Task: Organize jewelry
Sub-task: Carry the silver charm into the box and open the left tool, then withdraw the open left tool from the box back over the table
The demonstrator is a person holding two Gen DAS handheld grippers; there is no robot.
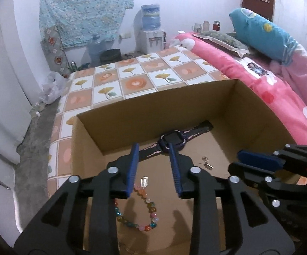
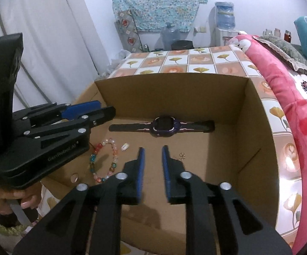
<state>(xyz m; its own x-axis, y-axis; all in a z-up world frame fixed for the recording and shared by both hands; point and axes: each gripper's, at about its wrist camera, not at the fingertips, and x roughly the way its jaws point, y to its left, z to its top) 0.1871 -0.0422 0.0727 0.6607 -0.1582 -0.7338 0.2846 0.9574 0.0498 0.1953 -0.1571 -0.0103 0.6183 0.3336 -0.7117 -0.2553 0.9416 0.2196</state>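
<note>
An open cardboard box (image 1: 153, 114) (image 2: 170, 97) stands on the bed. On its floor lie a dark purple watch (image 1: 174, 138) (image 2: 164, 125) along the far wall, a colourful bead bracelet (image 1: 153, 209) (image 2: 98, 147), a small clear clip (image 1: 144, 181) (image 2: 124, 146) and a small metal earring (image 1: 206, 163) (image 2: 182, 156). My left gripper (image 1: 153, 148) (image 2: 106, 108) hangs open above the bracelet, nothing between its blue pads. My right gripper (image 2: 152, 148) (image 1: 235, 161) hovers over the box floor, jaws a little apart and empty, with the earring just to its right.
The box sits on a flower-patterned sheet (image 1: 132, 72). A pink quilt (image 1: 249, 80) and a blue pillow (image 1: 264, 36) lie to the right. A hand (image 2: 9, 199) holds the left gripper. A small round piece (image 2: 74, 178) rests on the box's left flap.
</note>
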